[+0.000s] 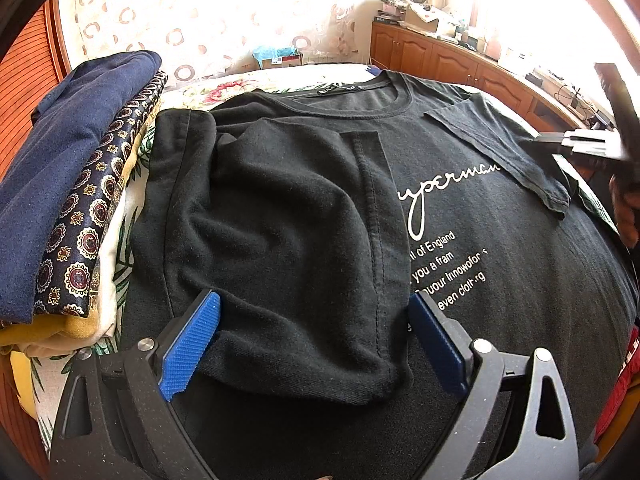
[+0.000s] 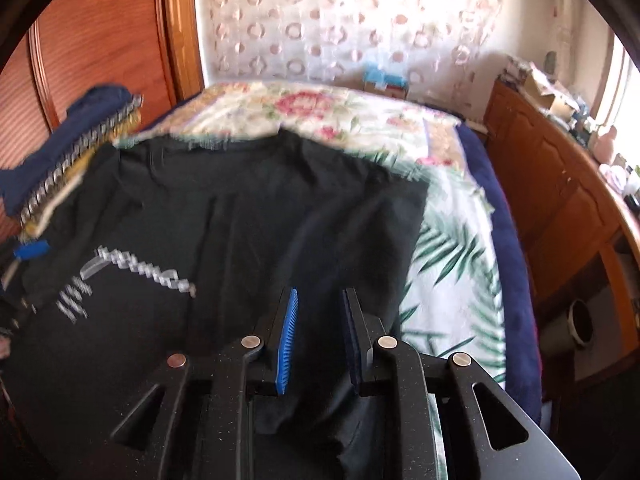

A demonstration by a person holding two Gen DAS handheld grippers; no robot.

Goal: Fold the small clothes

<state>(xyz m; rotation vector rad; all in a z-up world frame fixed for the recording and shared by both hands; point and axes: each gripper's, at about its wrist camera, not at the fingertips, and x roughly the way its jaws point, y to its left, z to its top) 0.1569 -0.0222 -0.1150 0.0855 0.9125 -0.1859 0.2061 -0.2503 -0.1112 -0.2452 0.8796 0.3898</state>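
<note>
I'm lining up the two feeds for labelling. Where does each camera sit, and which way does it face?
Left wrist: on the left gripper, angled down at the black T-shirt; own jaws wide open over its folded-in side; right gripper at the edge.
Right wrist: on the right gripper, angled down the bed; jaws slightly apart, blurred.
Shared: T-shirt, stack of folded clothes, curtain.

Black grippers (image 1: 314,340), blue ribbed pads (image 2: 288,340), silver rivets.
</note>
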